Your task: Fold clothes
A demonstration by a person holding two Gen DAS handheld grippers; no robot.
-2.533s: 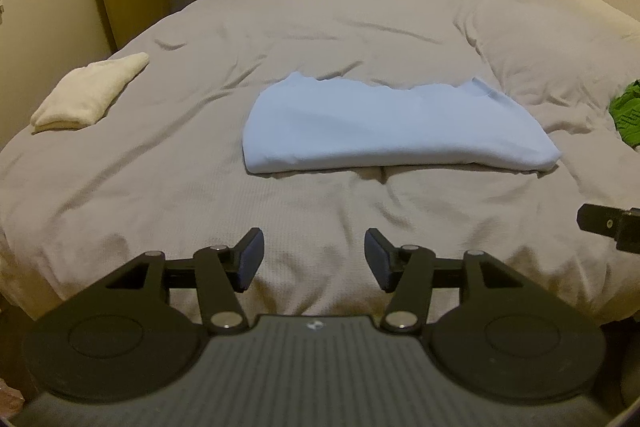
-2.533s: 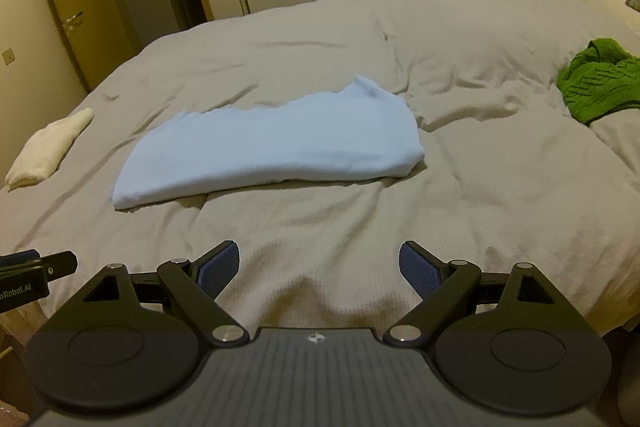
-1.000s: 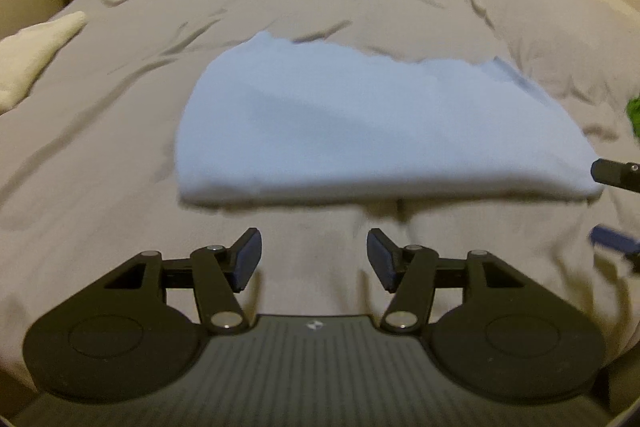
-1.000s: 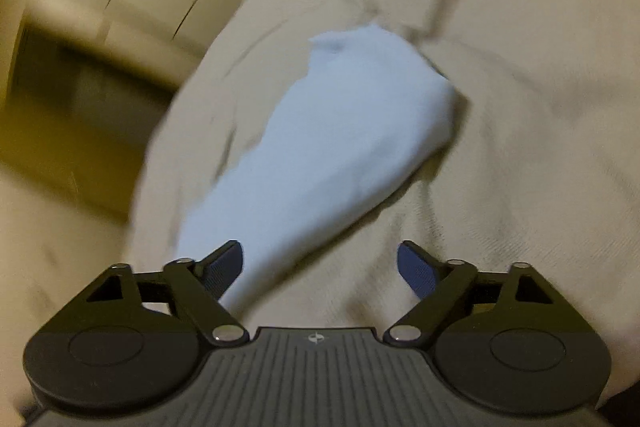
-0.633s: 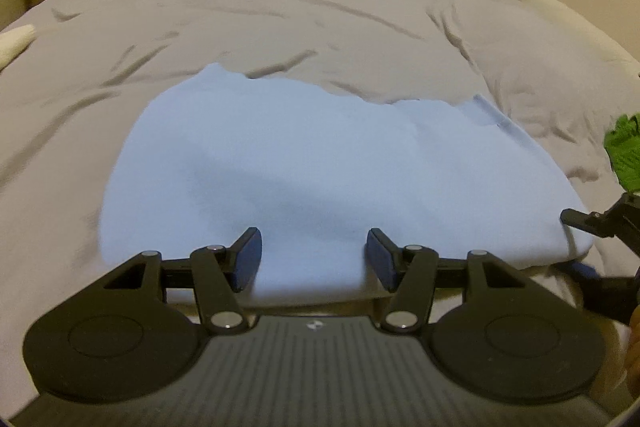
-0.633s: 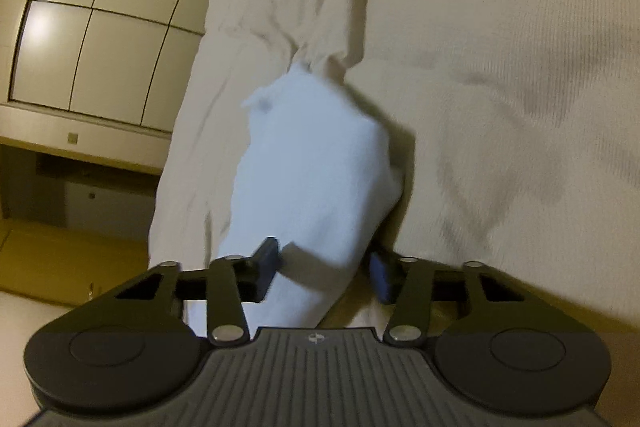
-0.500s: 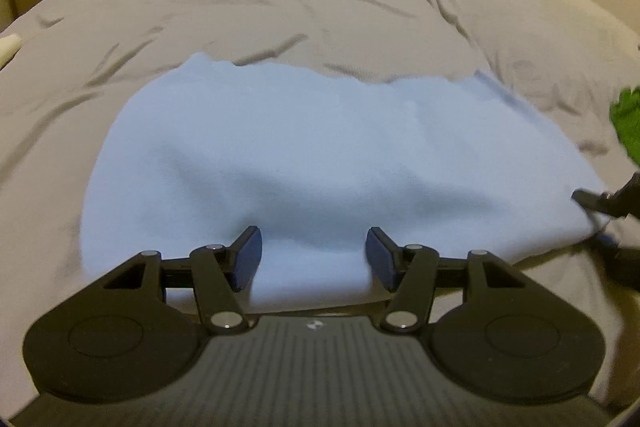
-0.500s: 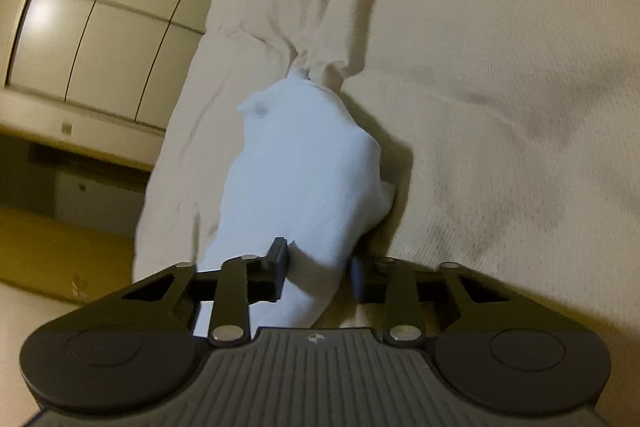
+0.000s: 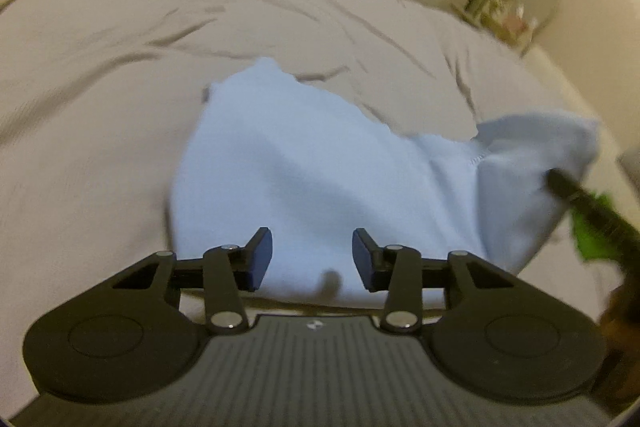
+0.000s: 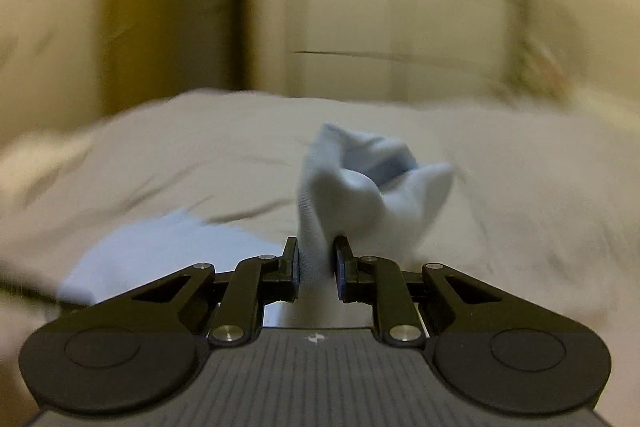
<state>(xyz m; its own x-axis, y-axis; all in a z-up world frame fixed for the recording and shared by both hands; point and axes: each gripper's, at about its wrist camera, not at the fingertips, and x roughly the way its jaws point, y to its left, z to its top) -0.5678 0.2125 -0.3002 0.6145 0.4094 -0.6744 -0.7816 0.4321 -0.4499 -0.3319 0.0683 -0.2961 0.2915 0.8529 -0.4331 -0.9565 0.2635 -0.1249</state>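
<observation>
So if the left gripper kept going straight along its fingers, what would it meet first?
Most likely the light blue garment: it already lies between the closing left gripper jaws, spread on the bed cover.

– What surrounds the wide bed with its wrinkled grey cover (image 9: 168, 39)?
– Behind the bed stand cream panelled wardrobe doors (image 10: 384, 15); a dim doorway (image 10: 200, 19) opens to their left.

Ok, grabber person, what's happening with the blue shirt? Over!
Right gripper closing, pinching blue shirt end, lifted. Left gripper closing over near edge, not gripping yet. Nothing in the way.
</observation>
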